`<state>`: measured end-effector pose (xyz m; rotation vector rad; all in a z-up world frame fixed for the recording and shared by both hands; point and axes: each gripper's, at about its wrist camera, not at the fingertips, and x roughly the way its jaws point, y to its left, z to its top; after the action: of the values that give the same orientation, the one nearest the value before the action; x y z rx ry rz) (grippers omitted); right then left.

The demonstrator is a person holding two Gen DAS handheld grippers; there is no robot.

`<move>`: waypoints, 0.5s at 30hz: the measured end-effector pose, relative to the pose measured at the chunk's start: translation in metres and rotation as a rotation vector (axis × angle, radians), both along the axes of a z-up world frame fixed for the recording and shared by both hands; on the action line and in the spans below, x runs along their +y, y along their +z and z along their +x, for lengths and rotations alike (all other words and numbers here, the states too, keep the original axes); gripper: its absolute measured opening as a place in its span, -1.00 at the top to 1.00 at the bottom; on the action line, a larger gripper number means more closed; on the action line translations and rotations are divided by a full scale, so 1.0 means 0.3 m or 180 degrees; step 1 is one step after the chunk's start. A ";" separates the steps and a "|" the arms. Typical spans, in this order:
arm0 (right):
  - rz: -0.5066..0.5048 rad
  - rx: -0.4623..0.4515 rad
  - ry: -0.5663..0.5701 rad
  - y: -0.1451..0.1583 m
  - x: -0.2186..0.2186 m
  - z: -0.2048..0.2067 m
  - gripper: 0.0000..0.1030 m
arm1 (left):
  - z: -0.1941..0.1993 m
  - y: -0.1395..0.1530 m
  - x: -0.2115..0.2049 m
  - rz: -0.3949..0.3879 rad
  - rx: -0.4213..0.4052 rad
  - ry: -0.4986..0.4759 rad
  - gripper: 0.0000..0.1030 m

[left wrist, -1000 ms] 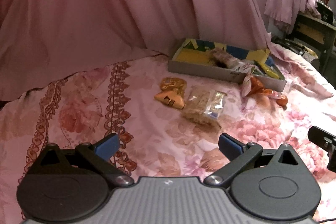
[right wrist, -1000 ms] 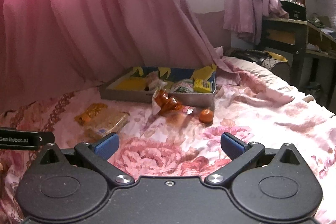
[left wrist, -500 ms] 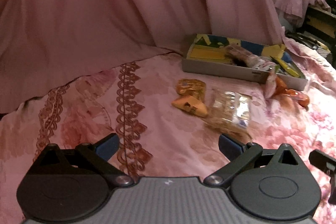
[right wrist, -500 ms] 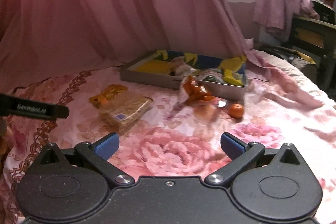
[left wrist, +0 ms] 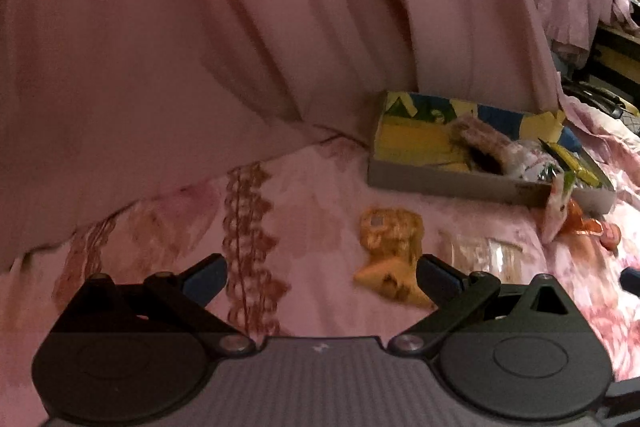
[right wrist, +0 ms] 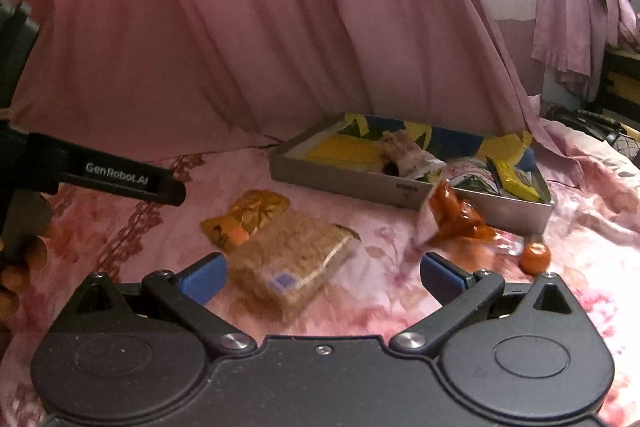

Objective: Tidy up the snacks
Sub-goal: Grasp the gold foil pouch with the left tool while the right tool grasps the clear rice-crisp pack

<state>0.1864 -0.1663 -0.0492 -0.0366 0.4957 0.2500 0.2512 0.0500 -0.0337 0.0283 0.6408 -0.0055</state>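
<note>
A grey tray point(right wrist: 332, 183) point(left wrist: 440, 183) with several snack packets in it sits on the pink floral bedspread. In front of it lie an orange-gold packet point(right wrist: 248, 217) point(left wrist: 390, 247), a clear bag of brown crackers point(right wrist: 298, 257) point(left wrist: 480, 255), a red-orange packet point(right wrist: 456, 217) leaning on the tray, and a small orange fruit point(right wrist: 535, 257). My right gripper point(right wrist: 322, 277) is open, just short of the cracker bag. My left gripper point(left wrist: 320, 275) is open, its right finger beside the orange-gold packet. Nothing is held.
A pink curtain point(right wrist: 240, 27) hangs behind the bed and tray. The left gripper's body point(right wrist: 120, 179) juts in at the left of the right wrist view. Dark furniture point(right wrist: 624, 83) stands at the far right past the bed edge.
Both grippers have moved forward and left over the bed. The snacks and tray now look nearer and further right in the views. Both stay open.
</note>
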 end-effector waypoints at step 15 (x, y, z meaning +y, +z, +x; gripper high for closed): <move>-0.0101 0.0236 -0.0293 -0.111 0.200 0.180 -0.99 | 0.247 -0.078 -0.024 -0.0204 0.0380 -0.0621 -0.99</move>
<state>0.2404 -0.1064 -0.0825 -0.0356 0.5735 0.1537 0.3252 0.0427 -0.0571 0.0287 0.7548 -0.2175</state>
